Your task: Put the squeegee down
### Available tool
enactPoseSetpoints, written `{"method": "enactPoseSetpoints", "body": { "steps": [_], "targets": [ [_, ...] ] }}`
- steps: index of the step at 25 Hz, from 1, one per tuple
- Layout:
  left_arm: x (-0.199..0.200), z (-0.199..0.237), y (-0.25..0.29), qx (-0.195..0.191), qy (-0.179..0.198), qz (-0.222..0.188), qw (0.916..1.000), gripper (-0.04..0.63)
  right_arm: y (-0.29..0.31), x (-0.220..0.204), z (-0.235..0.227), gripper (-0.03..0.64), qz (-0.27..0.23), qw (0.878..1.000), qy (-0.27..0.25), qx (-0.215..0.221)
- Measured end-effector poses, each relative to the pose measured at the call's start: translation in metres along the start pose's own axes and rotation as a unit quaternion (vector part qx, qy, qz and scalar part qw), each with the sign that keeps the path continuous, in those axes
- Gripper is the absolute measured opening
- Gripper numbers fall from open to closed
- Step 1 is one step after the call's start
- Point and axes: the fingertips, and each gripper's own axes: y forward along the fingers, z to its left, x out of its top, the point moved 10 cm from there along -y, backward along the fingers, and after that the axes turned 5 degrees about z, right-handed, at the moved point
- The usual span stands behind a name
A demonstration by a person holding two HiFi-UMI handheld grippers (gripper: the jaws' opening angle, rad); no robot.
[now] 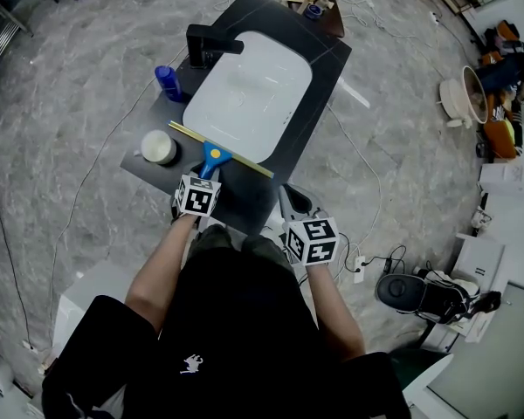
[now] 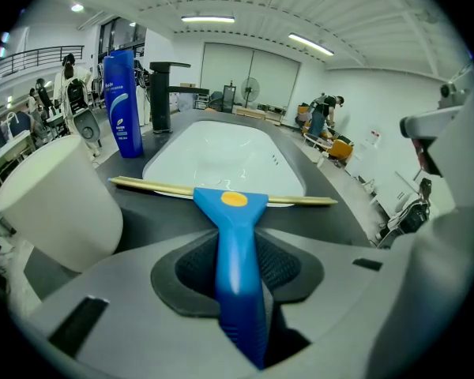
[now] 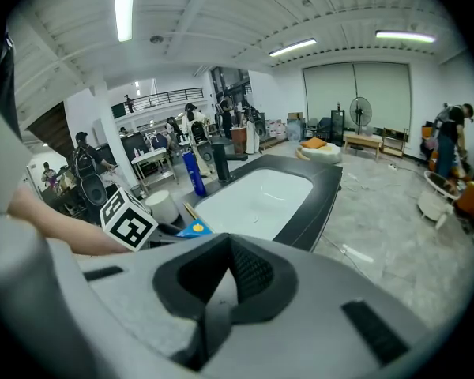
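The squeegee [image 2: 234, 215] is clamped by its blue handle in the left tool [image 2: 241, 279], whose jaws press on the handle from both sides. Its long axis runs straight out from the tool, away from the person and toward the white sink basin [image 1: 249, 94]. The head, marked with a yellow dot, is at the far end. The thin yellowish blade [image 1: 220, 149] lies crosswise to the handle along the basin's near rim, over the dark tabletop [image 1: 244, 197]. Whether the blade touches the surface cannot be told.

The left forearm [image 1: 157, 273] reaches forward from the body, and its tool slants downward at the tabletop's near edge. A white cylinder [image 1: 159, 147] stands just beside the blade's left end, and a blue bottle [image 1: 168, 81] and a black faucet [image 1: 211, 44] are farther back.

The right tool [image 3: 221, 287] is also tilted down, near the tabletop's front right corner and apart from the squeegee. Its jaws are together with nothing between them.
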Motion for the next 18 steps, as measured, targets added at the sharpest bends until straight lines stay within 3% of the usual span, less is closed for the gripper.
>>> {"method": "enactPoseSetpoints", "body": {
  "steps": [15, 16, 18],
  "targets": [
    [0.001, -0.0028, 0.0022, 0.011, -0.002, 0.001, 0.9999, 0.133, -0.0022, 0.001, 0.0019, 0.002, 0.002, 1.0, -0.002, -0.002],
    [0.0005, -0.0023, 0.0017, 0.011, -0.002, -0.001, 0.9999, 0.14, -0.0023, 0.0009, 0.0029, 0.002, 0.001, 1.0, -0.002, -0.002],
    [-0.0008, -0.0013, -0.0004, 0.008, -0.002, -0.007, 0.9999, 0.221, -0.003, -0.0001, 0.0041, 0.002, -0.002, 1.0, -0.002, -0.002]
  ]
}}
